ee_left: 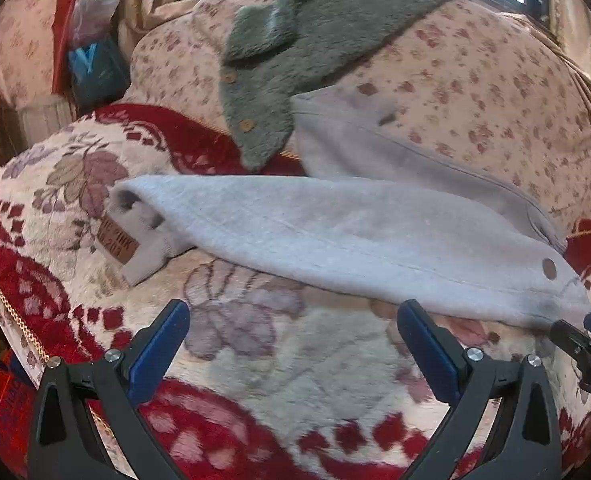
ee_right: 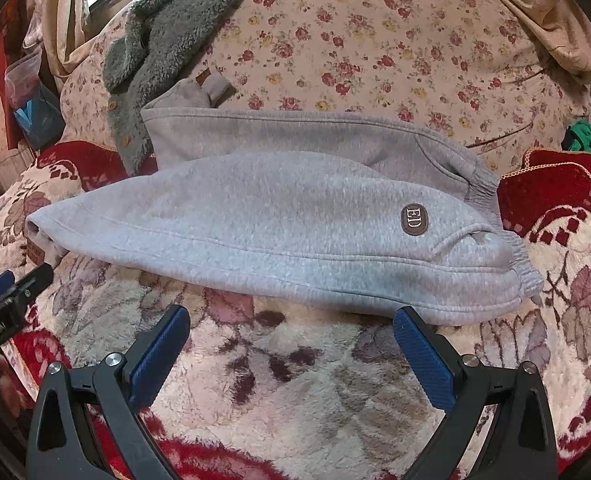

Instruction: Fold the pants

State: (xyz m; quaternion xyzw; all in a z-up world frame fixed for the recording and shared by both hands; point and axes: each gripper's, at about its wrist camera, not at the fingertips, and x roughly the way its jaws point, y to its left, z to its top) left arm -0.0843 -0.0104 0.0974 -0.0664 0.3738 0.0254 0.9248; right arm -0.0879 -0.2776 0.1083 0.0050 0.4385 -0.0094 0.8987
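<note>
Grey pants [ee_right: 279, 216] lying on red-and-cream floral blanket [ee_right: 295, 392], folded leg over leg. Long axis left to right across right wrist view: elastic waistband [ee_right: 507, 256] at right, cuffs at left. Brown oval patch [ee_right: 414, 220] near waistband. Brown label [ee_left: 117, 242] on cuff at left end. Grey fleece cardigan [ee_left: 295, 40] behind, draped on floral quilt [ee_right: 395, 40], touching far leg.

Left gripper [ee_left: 293, 344] spread wide, blue pads [ee_left: 159, 352] bare, holding nothing, just short of pants' near edge. Right gripper [ee_right: 291, 350] likewise spread wide, gripping nothing, near hem.
</note>
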